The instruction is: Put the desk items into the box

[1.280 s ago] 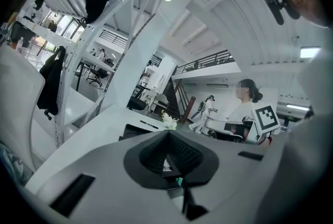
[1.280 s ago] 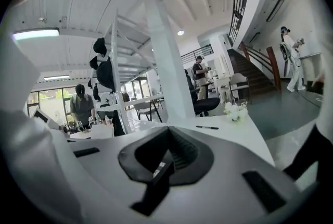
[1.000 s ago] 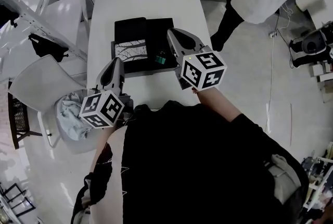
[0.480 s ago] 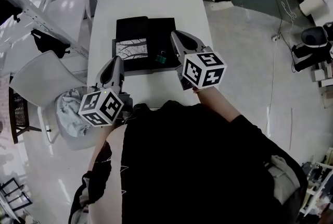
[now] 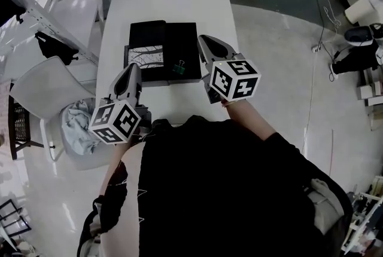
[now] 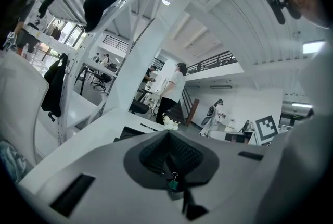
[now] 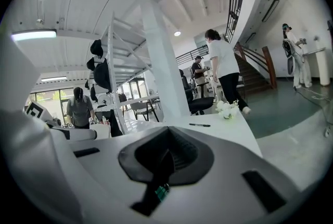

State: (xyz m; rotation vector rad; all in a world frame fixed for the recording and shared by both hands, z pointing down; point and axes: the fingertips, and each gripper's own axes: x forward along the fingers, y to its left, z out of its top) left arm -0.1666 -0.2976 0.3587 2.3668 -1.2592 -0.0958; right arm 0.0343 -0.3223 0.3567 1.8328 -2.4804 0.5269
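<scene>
Green binder clip (image 5: 178,68) lies in the black box (image 5: 185,40), so we hover left gripper (image 5: 133,69) and right gripper (image 5: 206,42) clenched, empty.

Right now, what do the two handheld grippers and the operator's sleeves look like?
The left gripper and right gripper match: smooth grey tapered shells with dark ribbed pads inside the jaws. Each carries a white cube printed with black square markers. No cables are visible. The person wears a black top; its sleeves stop short of the forearms.
</scene>
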